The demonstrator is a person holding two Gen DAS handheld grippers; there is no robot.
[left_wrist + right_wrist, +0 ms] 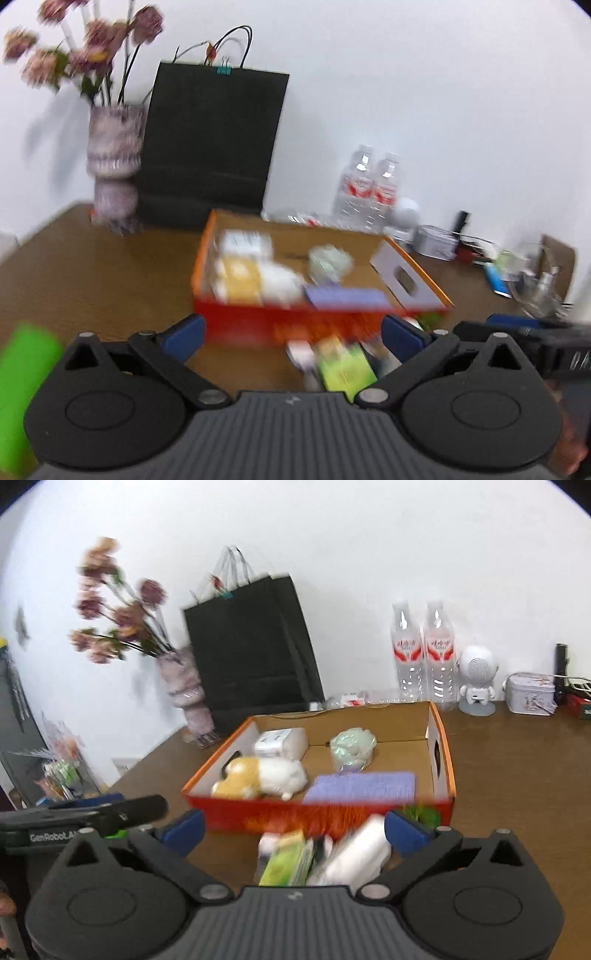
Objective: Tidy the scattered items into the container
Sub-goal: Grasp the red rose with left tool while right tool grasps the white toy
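Box (pixel 321 814) of orange card on counter (pixel 517 775); before it, green packet (pixel 284 864), white roll (pixel 358 853). Left gripper (pixel 291 332), right gripper (pixel 293 821) spread wide, holding nothing.

Both wrist views sit low, side by side, facing the orange box (pixel 258 317) (pixel 317 816) — close.

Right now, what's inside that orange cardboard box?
In the orange box: a white-and-tan plush toy, a purple cloth, a pale green bundle and a white packet. Anything under the cloth or toy is hidden.
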